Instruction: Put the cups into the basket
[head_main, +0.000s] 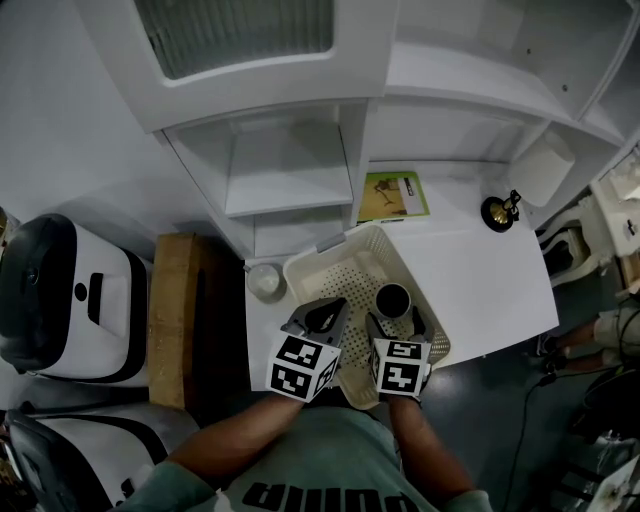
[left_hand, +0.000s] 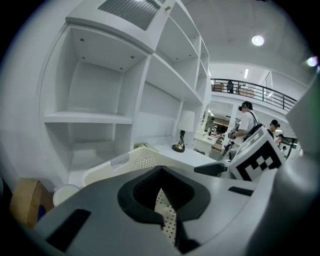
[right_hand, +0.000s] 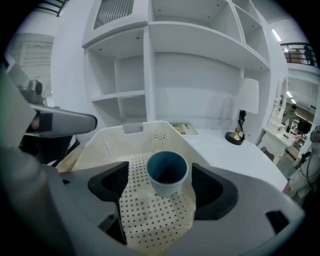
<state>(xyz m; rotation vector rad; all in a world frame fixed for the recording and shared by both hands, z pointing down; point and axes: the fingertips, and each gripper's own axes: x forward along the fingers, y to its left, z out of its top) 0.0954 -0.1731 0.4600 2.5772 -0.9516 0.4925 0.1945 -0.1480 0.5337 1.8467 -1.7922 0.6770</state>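
Observation:
A cream perforated basket (head_main: 345, 270) lies on the white table in front of the shelves. A dark blue cup (head_main: 392, 300) stands upright in it, open end up. In the right gripper view the same blue cup (right_hand: 167, 172) stands on the basket floor (right_hand: 150, 220) between the jaws, with a gap on each side. My right gripper (head_main: 396, 322) is open around it. My left gripper (head_main: 322, 316) is shut over the basket's near left part, and a sliver of perforated wall shows through it (left_hand: 167, 222). A white cup (head_main: 265, 281) stands on the table left of the basket, also visible as the white cup (left_hand: 66, 193).
White shelving (head_main: 285, 180) rises behind the basket. A green booklet (head_main: 393, 196) and a small gold-and-black ornament (head_main: 498, 212) lie on the table beyond it. A wooden board (head_main: 175, 320) and a white appliance (head_main: 60, 300) stand to the left. People (left_hand: 245, 125) stand far off.

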